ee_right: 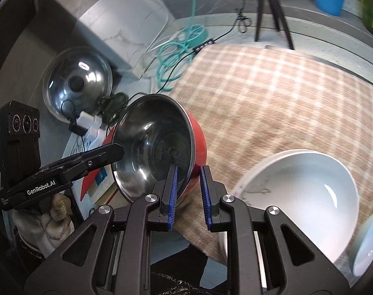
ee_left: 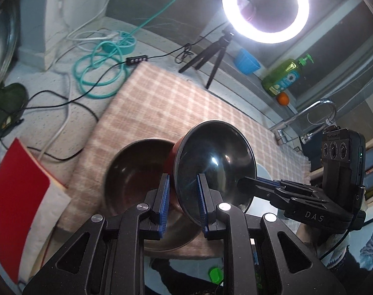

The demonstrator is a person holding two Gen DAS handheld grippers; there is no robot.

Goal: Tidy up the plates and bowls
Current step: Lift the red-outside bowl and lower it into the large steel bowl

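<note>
**Two tools share one red bowl above the checked cloth**

A second steel bowl (ee_left: 137, 172) sits on the checked cloth (ee_left: 174, 103) at left, likely the nesting target. The left tool (ee_left: 182, 196) is clenched on the red bowl's (ee_left: 214, 162) rim, tilting it on edge. The right tool (ee_right: 189, 191) pinches the opposite rim, steadying it. A white plate (ee_right: 297, 196) rests rightmost.

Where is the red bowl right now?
Both views show the red bowl held tilted above the checked cloth, its rim pinched by the left gripper and right gripper, left of the white bowl.
</note>
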